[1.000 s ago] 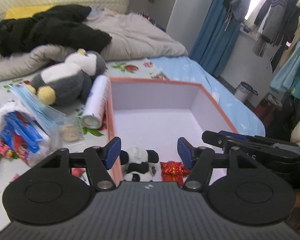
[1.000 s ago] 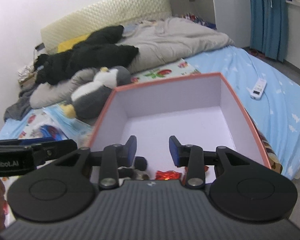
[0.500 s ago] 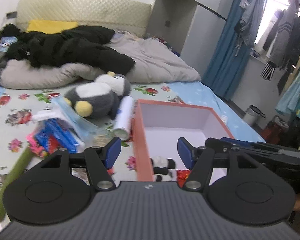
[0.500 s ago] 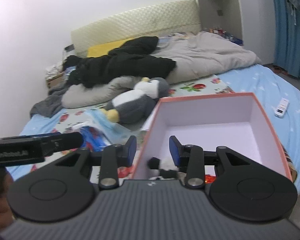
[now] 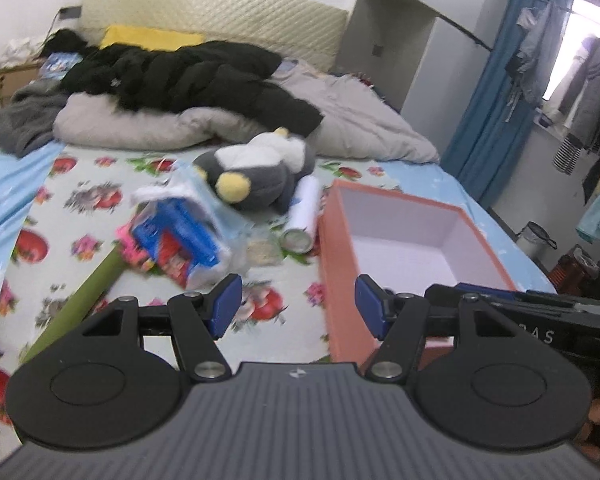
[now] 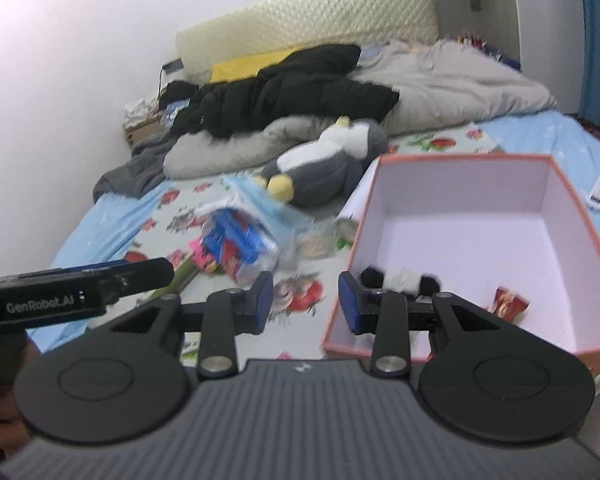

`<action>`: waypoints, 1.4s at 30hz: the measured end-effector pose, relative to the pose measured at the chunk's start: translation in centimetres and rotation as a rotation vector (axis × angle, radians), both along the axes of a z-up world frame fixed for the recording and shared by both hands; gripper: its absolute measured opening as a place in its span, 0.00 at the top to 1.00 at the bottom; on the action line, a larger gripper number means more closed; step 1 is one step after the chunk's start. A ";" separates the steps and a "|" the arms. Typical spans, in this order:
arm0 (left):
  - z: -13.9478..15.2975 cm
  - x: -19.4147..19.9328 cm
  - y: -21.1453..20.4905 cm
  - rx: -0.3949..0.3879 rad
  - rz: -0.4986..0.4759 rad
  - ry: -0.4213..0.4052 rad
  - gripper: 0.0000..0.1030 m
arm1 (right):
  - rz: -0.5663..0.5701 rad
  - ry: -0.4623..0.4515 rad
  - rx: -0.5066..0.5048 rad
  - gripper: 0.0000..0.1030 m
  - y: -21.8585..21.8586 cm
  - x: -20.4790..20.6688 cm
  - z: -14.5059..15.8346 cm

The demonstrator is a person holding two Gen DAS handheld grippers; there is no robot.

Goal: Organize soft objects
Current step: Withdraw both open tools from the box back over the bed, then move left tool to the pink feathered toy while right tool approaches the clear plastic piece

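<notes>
**Box partly filled, penguin still outside**

A small panda toy [image 6: 400,280] and a red packet [image 6: 509,305] are already laid in the box [image 6: 572,208]. The penguin plush [image 5: 256,172] is left on the bed, far left of it. Both the left gripper [image 5: 298,306] and the right gripper [image 6: 305,300] are held released and empty. Compared with earlier, both were drawn back and leftward.

Both wrist views looked forward from above the near edge of the bed [image 5: 80,184] toward the headboard [image 6: 308,20]. They shared the orange box [image 5: 336,264], at lower right in each, and the penguin plush [image 6: 324,168] at centre.
</notes>
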State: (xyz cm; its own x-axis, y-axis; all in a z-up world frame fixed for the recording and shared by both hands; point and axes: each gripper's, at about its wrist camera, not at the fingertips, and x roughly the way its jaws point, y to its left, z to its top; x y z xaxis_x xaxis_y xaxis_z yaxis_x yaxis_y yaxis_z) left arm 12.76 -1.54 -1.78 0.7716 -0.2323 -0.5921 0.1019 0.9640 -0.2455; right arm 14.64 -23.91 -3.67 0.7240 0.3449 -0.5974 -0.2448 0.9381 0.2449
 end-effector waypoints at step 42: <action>-10.8 2.7 11.8 -0.085 0.299 0.187 0.34 | 0.106 0.169 -0.010 0.62 9.5 4.8 -5.5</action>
State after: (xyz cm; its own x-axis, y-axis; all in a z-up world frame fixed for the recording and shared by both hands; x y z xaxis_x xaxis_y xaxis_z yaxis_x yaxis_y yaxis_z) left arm 15.41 10.25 -12.58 0.6928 -0.0674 -0.7180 -0.2360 0.9196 -0.3141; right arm 19.46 -14.39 -9.16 0.5732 0.4070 -0.7112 -0.2985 0.9120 0.2814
